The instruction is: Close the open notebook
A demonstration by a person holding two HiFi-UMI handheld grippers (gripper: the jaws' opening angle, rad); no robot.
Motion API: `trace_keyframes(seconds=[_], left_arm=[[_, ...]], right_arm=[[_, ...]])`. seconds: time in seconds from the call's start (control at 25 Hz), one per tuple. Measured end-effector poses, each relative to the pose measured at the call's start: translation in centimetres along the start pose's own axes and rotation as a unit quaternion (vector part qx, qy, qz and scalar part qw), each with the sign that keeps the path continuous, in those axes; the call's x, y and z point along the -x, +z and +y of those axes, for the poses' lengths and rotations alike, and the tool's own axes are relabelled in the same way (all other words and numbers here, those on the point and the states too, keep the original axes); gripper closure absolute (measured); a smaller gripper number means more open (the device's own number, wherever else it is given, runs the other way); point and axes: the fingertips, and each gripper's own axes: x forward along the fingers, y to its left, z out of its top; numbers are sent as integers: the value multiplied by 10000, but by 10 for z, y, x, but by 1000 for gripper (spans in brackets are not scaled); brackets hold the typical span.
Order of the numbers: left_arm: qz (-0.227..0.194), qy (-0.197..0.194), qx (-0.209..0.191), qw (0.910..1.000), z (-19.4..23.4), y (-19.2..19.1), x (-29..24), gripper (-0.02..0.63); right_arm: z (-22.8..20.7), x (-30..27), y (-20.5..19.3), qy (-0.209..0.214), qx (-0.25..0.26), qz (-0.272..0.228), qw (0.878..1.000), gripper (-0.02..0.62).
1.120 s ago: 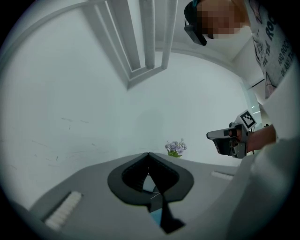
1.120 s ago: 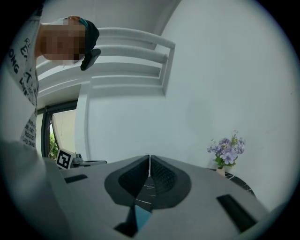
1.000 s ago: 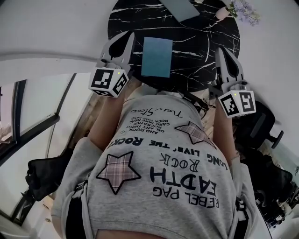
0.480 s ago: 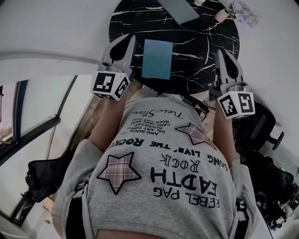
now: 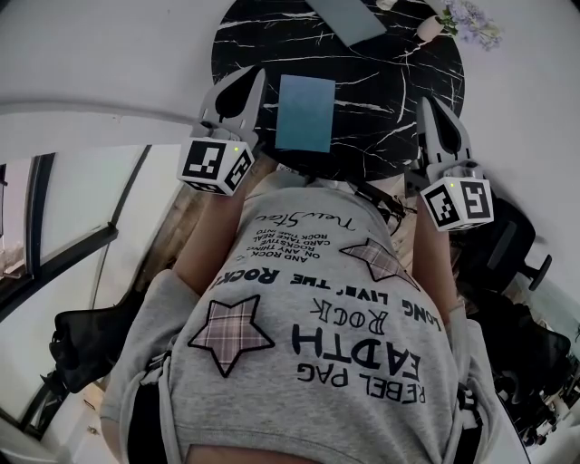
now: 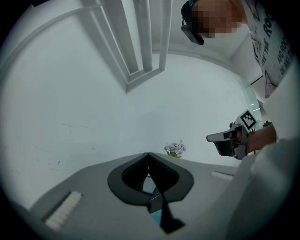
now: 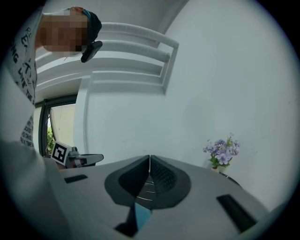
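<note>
Count: one notebook (image 5: 304,112), one round black marbled bench (image 5: 381,100), two grippers, one small pot of purple flowers (image 5: 471,20), one flat grey item (image 5: 349,16) at the bench's far edge; what it is cannot be told.

The notebook has a plain blue cover and lies closed and flat on the near half of the bench. No writing can be read on it. Its long axis runs straight away from the person, with one short edge toward the person's body.

Left gripper (image 5: 246,83): held level above the bench's near left rim, just beside the notebook's left edge and not touching it. Its own view shows the jaws clenched tip to tip, with nothing between them.

Right gripper (image 5: 430,101): held level above the near right rim, well apart from the notebook. Its jaws are likewise pressed together and empty.

Each gripper carries one cube with black-and-white square markers.

Writing: the person's grey T-shirt (image 5: 308,308) bears print, upside down in the head view, including "LONG LIVE THE ROCK", together with two plaid stars.
</note>
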Motion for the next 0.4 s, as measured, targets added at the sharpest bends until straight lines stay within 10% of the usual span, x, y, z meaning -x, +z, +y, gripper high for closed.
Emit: trace_keyframes(seconds=[0.4], left_arm=[[8, 9, -11, 10000, -1, -1, 2, 597]], right_arm=[[4, 1, -1, 6, -3, -1, 10000, 581]])
